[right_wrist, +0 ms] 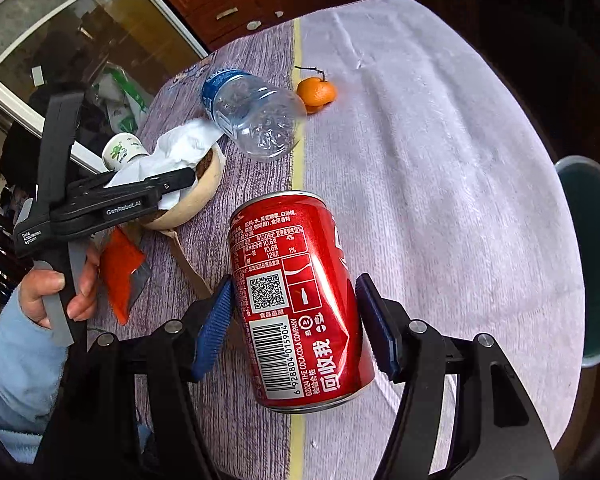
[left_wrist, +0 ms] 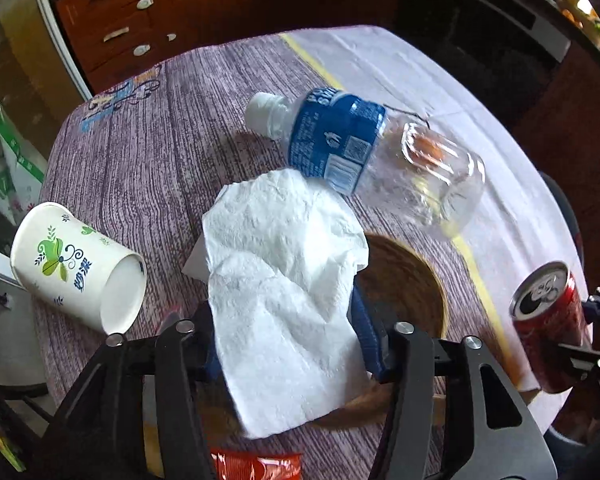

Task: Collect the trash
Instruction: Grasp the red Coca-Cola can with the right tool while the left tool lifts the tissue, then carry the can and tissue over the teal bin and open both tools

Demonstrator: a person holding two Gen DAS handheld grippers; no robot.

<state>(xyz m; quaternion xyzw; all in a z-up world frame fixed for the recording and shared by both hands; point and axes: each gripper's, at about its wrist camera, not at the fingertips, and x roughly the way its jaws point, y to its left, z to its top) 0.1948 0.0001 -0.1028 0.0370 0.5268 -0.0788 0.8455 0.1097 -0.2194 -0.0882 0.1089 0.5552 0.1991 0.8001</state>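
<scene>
Partly hidden beneath the tissue [left_wrist: 284, 280], the wooden bowl [left_wrist: 408, 280] sits on the bench [left_wrist: 140, 168]; left gripper [left_wrist: 288, 344] jaws released around tissue, right gripper [right_wrist: 296, 324] grasping the red can [right_wrist: 300, 300].

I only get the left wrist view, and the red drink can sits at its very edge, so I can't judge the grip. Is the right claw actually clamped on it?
Observer: Yes. In the right wrist view both blue pads of the right claw press the sides of the red drink can, which is held above the table.
Operator: Where could it go? I see no bin.
Observer: A teal open-topped container stands just past the table's right edge in that view.
Operator: What's the orange blur behind the clear plastic bottle?
Observer: A small orange tangerine with a stem, lying on the white cloth close by the bottle's base.
</scene>
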